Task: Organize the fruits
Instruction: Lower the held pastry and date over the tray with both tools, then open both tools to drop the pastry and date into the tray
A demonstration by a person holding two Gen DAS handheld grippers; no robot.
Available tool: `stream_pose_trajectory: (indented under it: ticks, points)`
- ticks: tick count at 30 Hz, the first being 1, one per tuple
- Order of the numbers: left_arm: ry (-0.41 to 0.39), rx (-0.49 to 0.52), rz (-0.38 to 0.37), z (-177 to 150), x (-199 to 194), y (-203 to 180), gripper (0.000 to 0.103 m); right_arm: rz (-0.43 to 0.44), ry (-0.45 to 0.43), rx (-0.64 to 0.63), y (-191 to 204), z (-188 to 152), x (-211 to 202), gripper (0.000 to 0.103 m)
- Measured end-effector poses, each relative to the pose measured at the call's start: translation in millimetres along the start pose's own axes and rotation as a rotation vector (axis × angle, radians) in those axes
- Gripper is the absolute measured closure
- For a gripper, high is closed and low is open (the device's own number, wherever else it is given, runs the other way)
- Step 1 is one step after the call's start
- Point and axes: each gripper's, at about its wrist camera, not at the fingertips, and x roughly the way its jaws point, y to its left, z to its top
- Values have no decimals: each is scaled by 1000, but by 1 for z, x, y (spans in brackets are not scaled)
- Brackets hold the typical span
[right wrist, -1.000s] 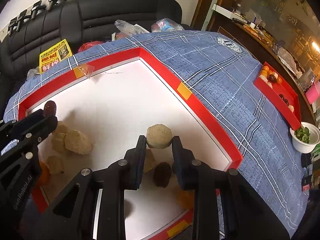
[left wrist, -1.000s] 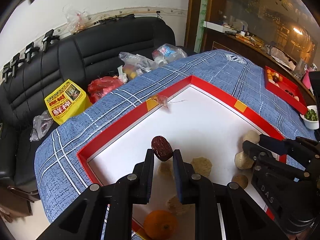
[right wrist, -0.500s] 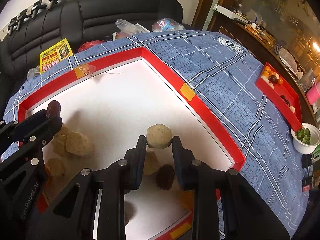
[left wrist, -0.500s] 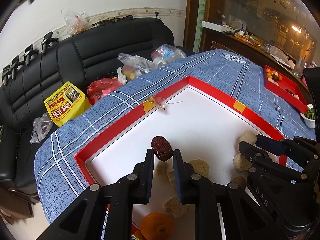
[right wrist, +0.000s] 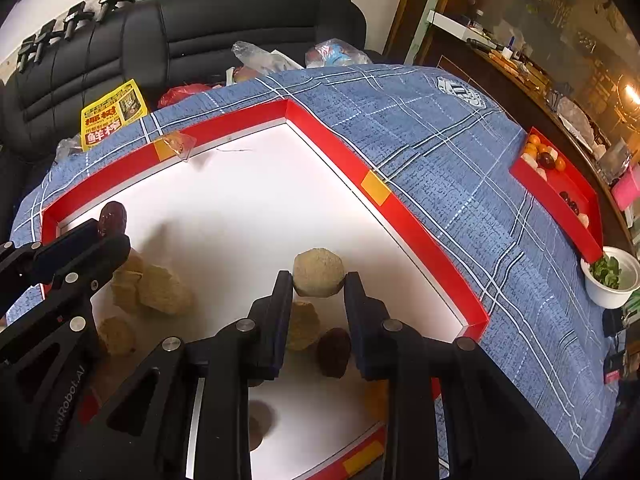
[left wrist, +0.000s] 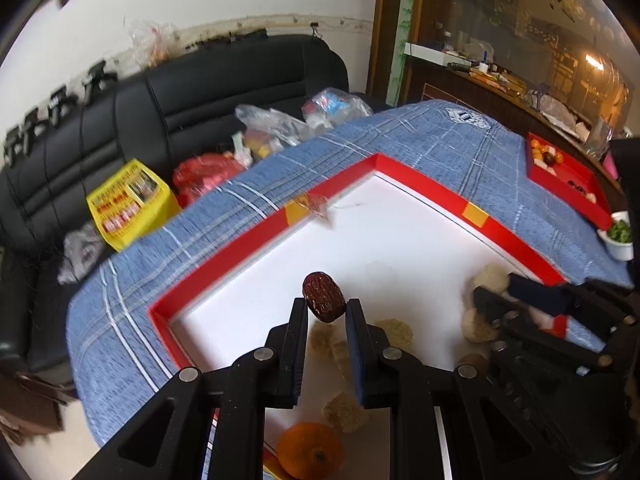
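Nearest the left wrist camera, the left gripper pinches a small, dark red, wrinkled oval date between its fingertips, held above the white floor of the large red-rimmed tray. The date looks light and leathery, with a slightly yielding skin; the grip across its narrow waist seems right, since a hold near the rounded ends would likely let it squirt out. A firm squeeze could dent it, so moderate pressure probably suffices.

The right gripper is closed on a pale tan, rough, faceted ball-shaped fruit piece, likewise lifted over the tray floor. Its surface appears dry, grainy and crumbly, so it should resist slipping but may shed bits if crushed; holding it across its widest middle, as here, looks safest.

Below the grippers, on the tray floor, lie several more tan crumbly chunks, a second dark wrinkled date, and a smooth, glossy orange citrus fruit at the tray's near edge. The citrus is rounder and likely heavier, and would need a wider grasp.

The tray rests on a table covered with blue plaid woven cloth. Beyond the tray's right side, on the cloth, sits a smaller red tray holding assorted small fruits, probably the sorting destination, with a white bowl of green leaves beside it. Behind the table stands a black leather sofa.
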Motion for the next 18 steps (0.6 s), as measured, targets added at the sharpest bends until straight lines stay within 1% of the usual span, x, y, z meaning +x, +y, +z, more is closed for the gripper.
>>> stream_pose_trajectory:
  ticks: [1, 2, 3, 4, 5, 6, 8, 9, 10, 11, 13, 15, 16, 17, 18]
  points:
    - [29, -10, -4, 0, 2, 1, 85, 7, 9, -1, 0, 0, 1, 77]
    - [53, -12, -4, -1, 4, 1, 82, 19, 25, -8, 2, -1, 2, 74]
    - [52, -10, -5, -1, 3, 0, 75, 17, 35, -18, 4, -2, 3, 67]
    - [43, -1, 38, -2, 0, 0, 64, 5, 39, -28, 5, -4, 2, 44]
    - [30, 12, 65, -4, -4, 0, 60, -10, 36, -34, 6, -5, 0, 38]
    - [16, 20, 66, -5, -9, 0, 57, -37, 31, -41, 6, -7, -2, 36]
    - [-1, 32, 51, -8, -19, 1, 52, -33, 20, -37, 1, -12, -8, 24]
    - [-12, 39, 45, -10, -24, 1, 46, -34, 16, -26, -3, -14, -13, 22]
    - [-35, 54, 39, -12, -31, 0, 39, -39, 5, -22, -6, -18, -19, 22]
    - [-51, 63, 39, -14, -37, 0, 34, -41, -7, -23, -7, -21, -25, 22]
    - [-82, 67, 59, -18, -50, 0, 13, -59, -37, -26, -11, -30, -41, 21]
    - [-107, 56, 57, -23, -62, 2, 6, -65, -62, -25, -15, -40, -57, 21]
    - [-110, 45, 41, -25, -69, 2, 5, -64, -77, -19, -18, -47, -68, 17]
    - [-108, 39, 26, -27, -73, 2, 5, -58, -86, -15, -20, -52, -76, 2]
    - [-107, 37, 13, -29, -77, 1, 5, -45, -99, -12, -22, -58, -85, 0]
